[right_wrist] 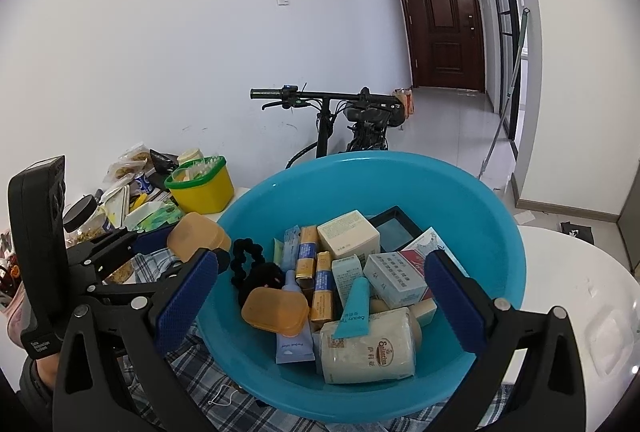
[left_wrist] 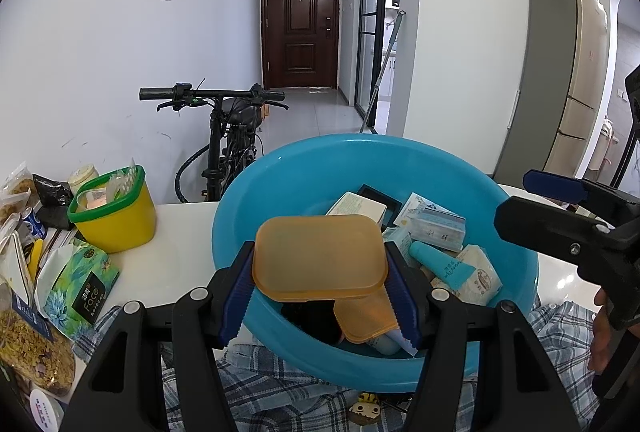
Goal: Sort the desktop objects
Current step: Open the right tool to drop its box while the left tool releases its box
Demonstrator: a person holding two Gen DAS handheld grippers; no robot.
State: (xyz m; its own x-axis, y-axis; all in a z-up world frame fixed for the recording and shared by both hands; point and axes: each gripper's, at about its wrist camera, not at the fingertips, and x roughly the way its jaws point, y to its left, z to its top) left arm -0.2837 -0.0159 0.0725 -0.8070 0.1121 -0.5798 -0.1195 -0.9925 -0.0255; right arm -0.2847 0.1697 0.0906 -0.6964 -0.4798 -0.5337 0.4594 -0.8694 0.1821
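Left gripper (left_wrist: 320, 296) pinching an orange lid (left_wrist: 320, 258) above the blue basin (left_wrist: 248, 192); right gripper (right_wrist: 320, 296) spread over the basin. Keep the lid level, lift it clear of the rim before moving toward the yellow bin (left_wrist: 116, 220)

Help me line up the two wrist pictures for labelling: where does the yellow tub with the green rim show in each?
Left wrist view: yellow tub at left, on the white table, left of the blue basin.
Right wrist view: yellow tub left of centre, behind the basin's left rim.
Shared landmark: the bicycle behind.
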